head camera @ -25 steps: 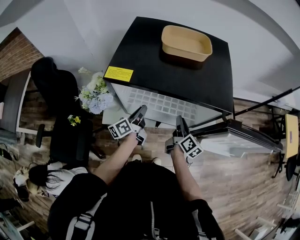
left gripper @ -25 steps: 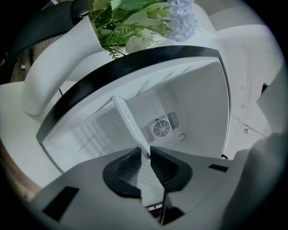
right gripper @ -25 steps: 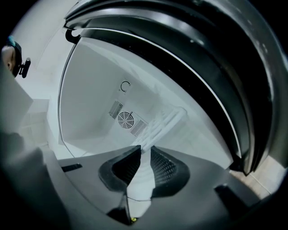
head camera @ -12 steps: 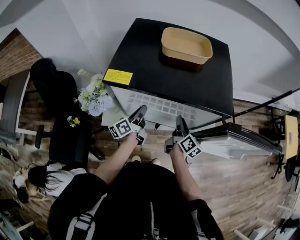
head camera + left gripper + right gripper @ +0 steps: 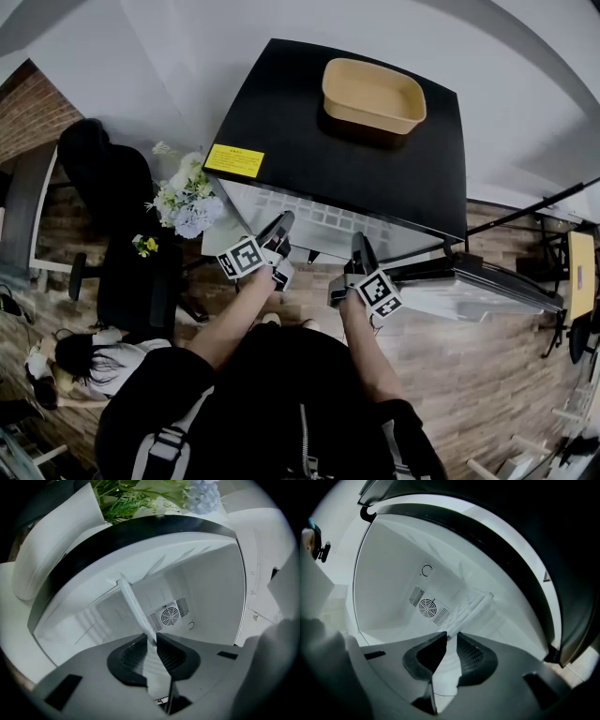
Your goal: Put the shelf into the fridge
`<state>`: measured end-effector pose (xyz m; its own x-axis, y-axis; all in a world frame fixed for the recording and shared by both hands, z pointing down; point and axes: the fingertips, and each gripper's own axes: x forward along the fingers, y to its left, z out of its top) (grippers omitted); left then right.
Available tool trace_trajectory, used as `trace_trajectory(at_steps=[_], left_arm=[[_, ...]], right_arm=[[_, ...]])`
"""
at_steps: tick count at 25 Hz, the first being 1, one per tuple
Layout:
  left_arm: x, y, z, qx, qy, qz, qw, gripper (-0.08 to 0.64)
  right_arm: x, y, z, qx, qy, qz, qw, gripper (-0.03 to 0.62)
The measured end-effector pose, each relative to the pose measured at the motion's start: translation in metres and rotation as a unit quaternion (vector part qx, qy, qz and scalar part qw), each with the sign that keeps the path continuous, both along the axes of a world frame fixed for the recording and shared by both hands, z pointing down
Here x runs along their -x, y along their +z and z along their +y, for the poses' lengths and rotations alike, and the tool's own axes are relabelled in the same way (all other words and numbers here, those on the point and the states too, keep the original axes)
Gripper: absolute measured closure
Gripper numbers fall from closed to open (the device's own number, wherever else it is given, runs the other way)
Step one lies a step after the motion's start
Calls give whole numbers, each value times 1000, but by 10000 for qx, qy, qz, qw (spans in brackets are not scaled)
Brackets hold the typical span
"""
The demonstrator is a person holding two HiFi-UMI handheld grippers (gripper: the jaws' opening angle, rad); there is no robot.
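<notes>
The white grid shelf (image 5: 314, 217) lies flat, half inside the open black-topped fridge (image 5: 375, 155). My left gripper (image 5: 278, 231) is shut on the shelf's near left edge, and my right gripper (image 5: 360, 249) is shut on its near right edge. In the left gripper view the jaws (image 5: 152, 641) pinch the thin shelf rim (image 5: 133, 603), which runs into the white fridge interior toward the round fan vent (image 5: 169, 616). In the right gripper view the jaws (image 5: 451, 639) clamp the shelf (image 5: 472, 605), with the fan vent (image 5: 426, 606) on the back wall.
A tan tray (image 5: 372, 92) sits on the fridge top, near a yellow label (image 5: 234, 159). The fridge door (image 5: 487, 281) stands open at the right. A bunch of flowers (image 5: 187, 199) and a black chair (image 5: 112, 197) are at the left. A person (image 5: 84, 352) crouches at lower left.
Less of the shelf shows in front of the fridge's top edge; it has slid a little deeper inside. Both grippers keep their hold.
</notes>
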<state>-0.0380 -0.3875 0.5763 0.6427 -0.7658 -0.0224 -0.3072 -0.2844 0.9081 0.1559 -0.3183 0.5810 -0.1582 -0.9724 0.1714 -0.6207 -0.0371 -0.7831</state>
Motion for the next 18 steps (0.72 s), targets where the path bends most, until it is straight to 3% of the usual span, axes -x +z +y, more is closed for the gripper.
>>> trace_trajectory(at_steps=[18], left_arm=[[1,0,-1,97,-1,-130,9999,485]], right_arm=[[0,1,0,30,-157,-250,9996,529]])
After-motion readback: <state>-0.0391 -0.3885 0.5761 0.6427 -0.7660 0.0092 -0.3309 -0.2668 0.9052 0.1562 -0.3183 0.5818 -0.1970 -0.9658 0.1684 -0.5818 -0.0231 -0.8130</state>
